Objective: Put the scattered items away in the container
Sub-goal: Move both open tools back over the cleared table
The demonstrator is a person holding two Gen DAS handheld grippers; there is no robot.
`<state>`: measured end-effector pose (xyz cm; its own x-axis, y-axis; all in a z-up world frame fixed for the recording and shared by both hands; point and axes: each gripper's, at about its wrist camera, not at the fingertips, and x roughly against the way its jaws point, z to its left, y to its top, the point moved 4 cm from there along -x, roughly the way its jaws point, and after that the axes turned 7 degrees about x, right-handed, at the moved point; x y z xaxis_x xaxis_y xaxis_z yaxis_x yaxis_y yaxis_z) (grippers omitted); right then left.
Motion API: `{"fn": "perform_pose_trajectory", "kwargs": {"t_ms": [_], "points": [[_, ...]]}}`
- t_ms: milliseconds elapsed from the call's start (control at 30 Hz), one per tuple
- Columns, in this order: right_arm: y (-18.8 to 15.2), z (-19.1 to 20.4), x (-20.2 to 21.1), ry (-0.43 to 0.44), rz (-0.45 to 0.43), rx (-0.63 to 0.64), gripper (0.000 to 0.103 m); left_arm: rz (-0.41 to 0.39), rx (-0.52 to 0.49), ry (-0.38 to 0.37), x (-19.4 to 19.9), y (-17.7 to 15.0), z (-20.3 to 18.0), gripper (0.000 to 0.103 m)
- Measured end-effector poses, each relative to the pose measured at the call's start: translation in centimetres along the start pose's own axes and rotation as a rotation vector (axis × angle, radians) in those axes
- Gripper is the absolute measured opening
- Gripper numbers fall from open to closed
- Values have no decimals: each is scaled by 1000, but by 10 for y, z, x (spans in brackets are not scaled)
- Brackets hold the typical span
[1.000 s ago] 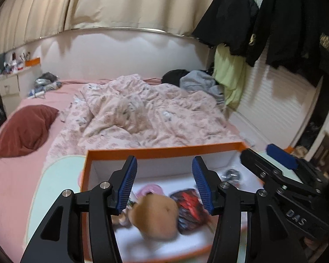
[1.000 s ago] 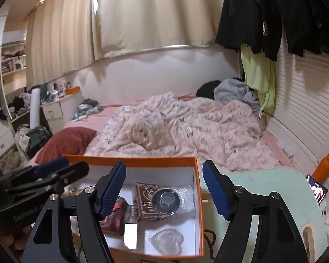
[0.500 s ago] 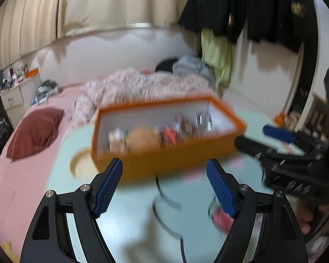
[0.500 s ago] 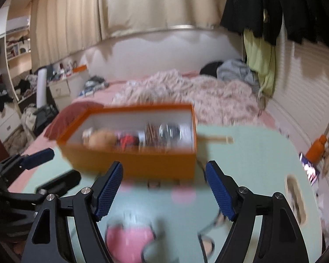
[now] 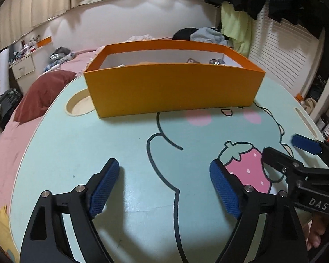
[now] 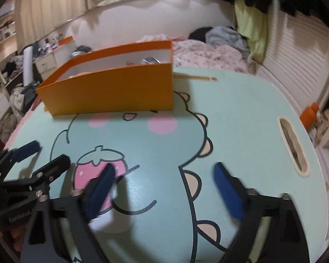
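Observation:
An orange box [image 5: 173, 92] [image 6: 111, 92] with a white inside stands at the far side of the mint cartoon-printed table [image 5: 129, 144] [image 6: 241, 118]. Only the tops of several items show over its rim. My left gripper [image 5: 164, 175] hovers low over the near part of the table, jaws opening, nothing between them. My right gripper [image 6: 162, 179] hangs beside it over the strawberry print, jaws opening too and empty. Each gripper shows at the other view's edge: the right gripper [image 5: 296, 153] and the left gripper [image 6: 39, 153].
A round cup hole [image 5: 79, 105] lies left of the box and a handle slot [image 6: 292, 144] near the table's right edge. Behind the table is a bed with a pink duvet [image 6: 204, 52] and a dark red pillow [image 5: 41, 92]. An orange bottle [image 6: 309, 114] stands at the right.
Both grippers have pulled back from over the box and sunk toward the near table. Their jaws have widened. The items seen inside the box earlier are now mostly hidden by its front wall.

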<state>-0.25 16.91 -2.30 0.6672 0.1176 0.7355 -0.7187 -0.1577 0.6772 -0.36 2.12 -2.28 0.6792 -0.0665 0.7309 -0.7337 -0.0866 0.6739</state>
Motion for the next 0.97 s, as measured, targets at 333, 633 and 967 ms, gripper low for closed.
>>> {"fn": "perform_pose_trajectory", "kwargs": {"t_ms": [333,633,967], "points": [[-14,0,7,-80,-16,22,103,-19,40,43,-2,-7,0,102],[-12,1,6,-79,-19,25,103,-17,42,45,-4,-5,-2,102],[-13,2,5,-80,-20,25,103,-18,44,45,-4,-3,-4,102]]}}
